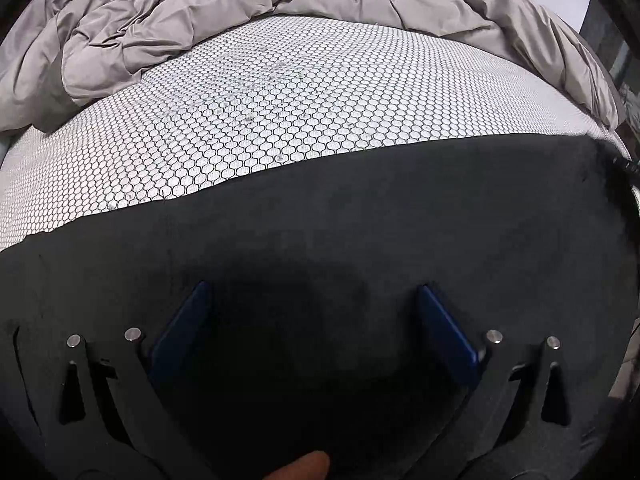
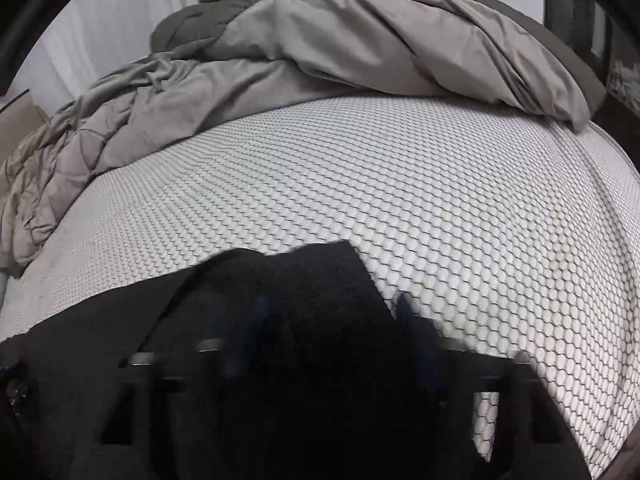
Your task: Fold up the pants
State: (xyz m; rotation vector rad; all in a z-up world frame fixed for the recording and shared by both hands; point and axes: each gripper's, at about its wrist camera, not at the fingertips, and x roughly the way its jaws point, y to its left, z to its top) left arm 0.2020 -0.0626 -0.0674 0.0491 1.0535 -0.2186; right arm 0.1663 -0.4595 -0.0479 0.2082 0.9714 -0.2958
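Observation:
The black pants [image 1: 320,216] lie flat across the near part of the bed, spread wide in the left wrist view. My left gripper [image 1: 314,292] hovers over them, open and empty, blue pads [image 1: 188,320] wide apart. In the right wrist view the pants [image 2: 320,280] end in a raised edge near the middle. My right gripper [image 2: 332,308] sits at that end with its blue fingers [image 2: 260,312] apart on either side of the cloth. The view is dark and blurred, so whether it grips is unclear.
The mattress [image 1: 280,92] has a white cover with a black honeycomb pattern. A crumpled grey duvet [image 1: 160,28] is heaped along the far side, also in the right wrist view [image 2: 320,60]. The bed's right edge [image 2: 624,240] drops off.

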